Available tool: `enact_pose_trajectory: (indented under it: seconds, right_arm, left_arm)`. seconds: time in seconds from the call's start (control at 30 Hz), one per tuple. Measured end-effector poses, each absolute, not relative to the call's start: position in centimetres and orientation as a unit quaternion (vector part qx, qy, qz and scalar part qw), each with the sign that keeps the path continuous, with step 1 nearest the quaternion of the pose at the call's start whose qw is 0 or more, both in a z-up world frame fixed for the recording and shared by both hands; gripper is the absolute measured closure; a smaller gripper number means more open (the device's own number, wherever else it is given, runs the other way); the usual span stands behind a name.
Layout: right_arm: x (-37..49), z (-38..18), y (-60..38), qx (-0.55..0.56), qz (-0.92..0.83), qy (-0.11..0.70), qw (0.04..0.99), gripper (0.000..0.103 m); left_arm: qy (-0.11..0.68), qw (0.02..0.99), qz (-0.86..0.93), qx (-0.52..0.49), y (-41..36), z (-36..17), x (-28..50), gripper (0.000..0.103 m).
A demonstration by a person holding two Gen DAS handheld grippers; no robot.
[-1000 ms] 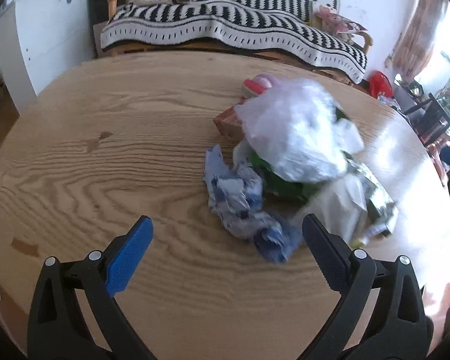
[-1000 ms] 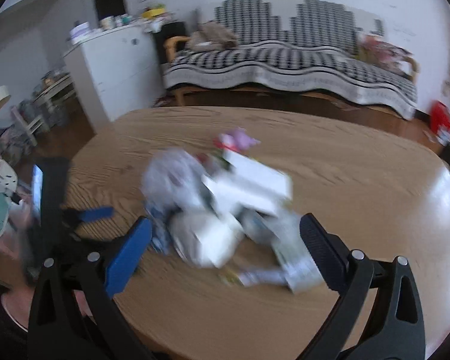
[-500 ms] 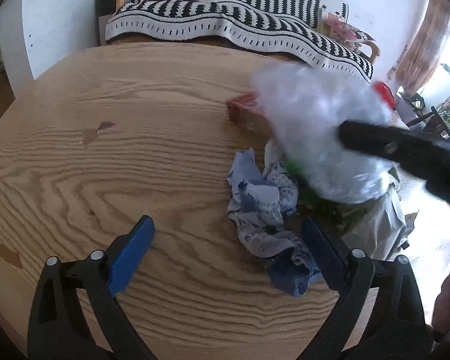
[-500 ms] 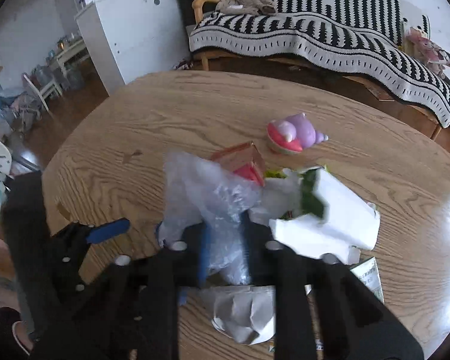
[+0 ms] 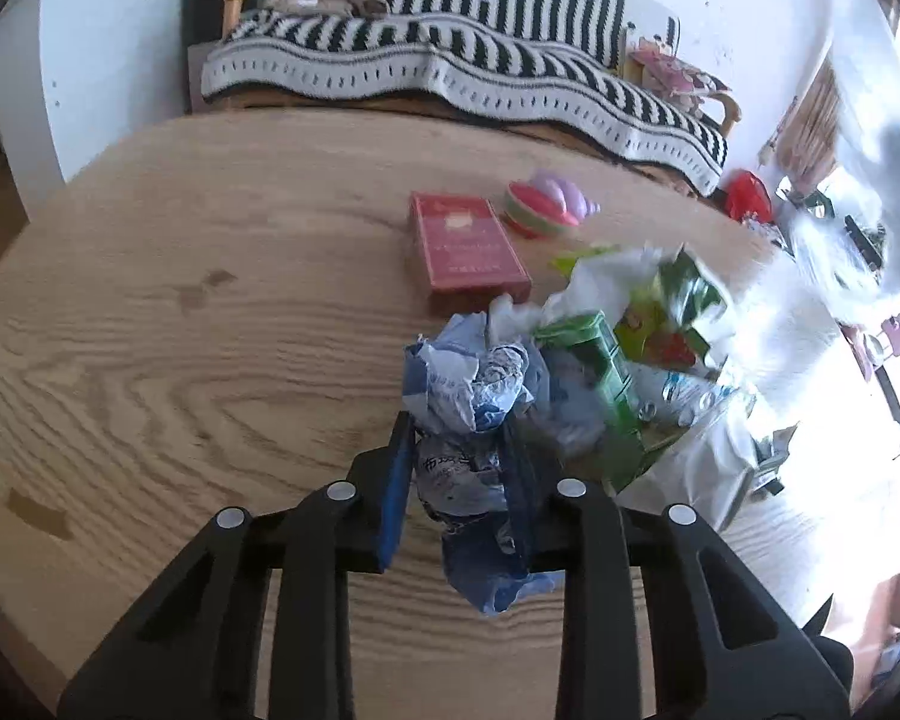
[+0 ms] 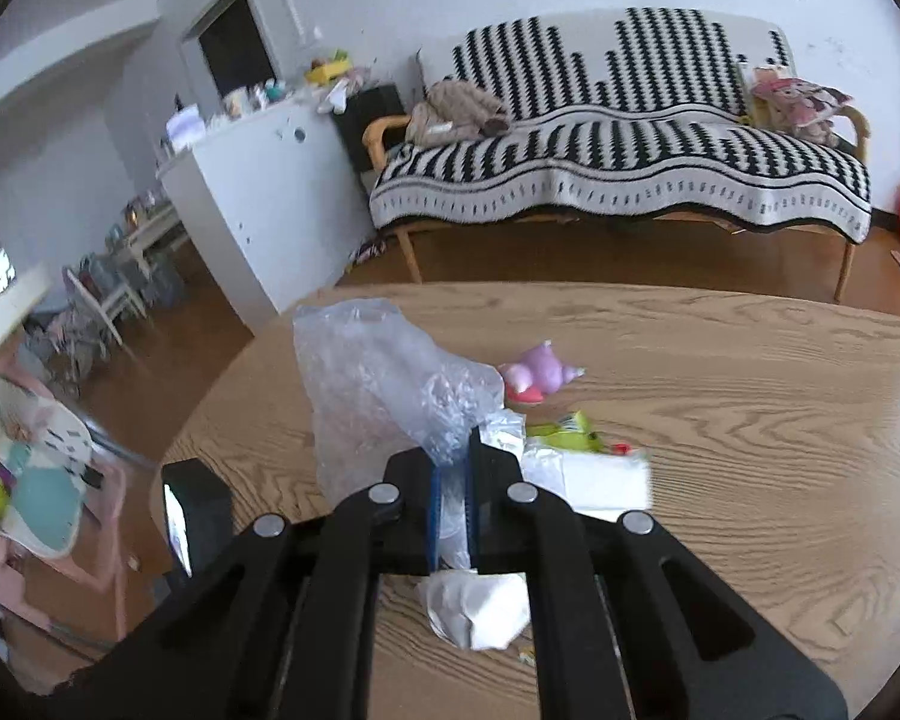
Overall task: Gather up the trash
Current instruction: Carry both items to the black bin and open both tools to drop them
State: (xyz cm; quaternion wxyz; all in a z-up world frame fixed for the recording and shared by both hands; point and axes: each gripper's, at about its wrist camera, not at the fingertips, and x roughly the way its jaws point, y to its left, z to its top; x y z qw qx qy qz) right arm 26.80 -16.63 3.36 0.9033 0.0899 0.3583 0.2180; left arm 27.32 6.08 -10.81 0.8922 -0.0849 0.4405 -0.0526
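Left wrist view: the left gripper [image 5: 459, 468] has its jaws closing on a crumpled blue-and-white wrapper [image 5: 471, 420] at the near edge of the trash heap on the wood-grain desk [image 5: 180, 360]; only here a flat red box [image 5: 462, 249] shows. Right wrist view: the right gripper [image 6: 452, 501], jaws together, pinches a crinkly clear plastic bag [image 6: 378, 384] above the desk; a white wad [image 6: 480, 606] lies beneath.

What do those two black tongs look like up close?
Both look alike. The left tongs and the right tongs are matte black plastic, each with two angular arms with cut-out slots and round silver rivets at the joints. The inner faces of the fingers carry blue pads. No cables or markings show.
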Motion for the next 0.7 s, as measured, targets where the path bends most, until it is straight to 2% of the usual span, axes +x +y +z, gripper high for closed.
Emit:
enact_pose_trajectory:
  seconds: [0.13, 0.4, 0.5, 0.7]
  right_arm:
    - [25.3, 5.1, -20.5, 0.108, 0.196, 0.349, 0.91, 0.097]
    - [20.2, 6.3, -29.8, 0.12, 0.143, 0.34, 0.922, 0.097]
    - [17.5, 5.7, -34.3, 0.132, 0.114, 0.339, 0.925, 0.097]
    - [10.2, 3.5, -44.7, 0.149, 0.032, 0.345, 0.926, 0.096]
  left_arm:
    - [0.42, 0.904, -0.035, -0.072, 7.1, -7.9, 26.8, 0.08]
    - [0.387, 0.921, -0.021, -0.042, 6.9, -1.9, 25.2, 0.08]
    - [0.378, 0.924, -0.038, -0.028, 4.9, 0.2, 24.8, 0.08]
    - [0.369, 0.922, -0.115, 0.011, -5.0, 2.1, 22.7, 0.08]
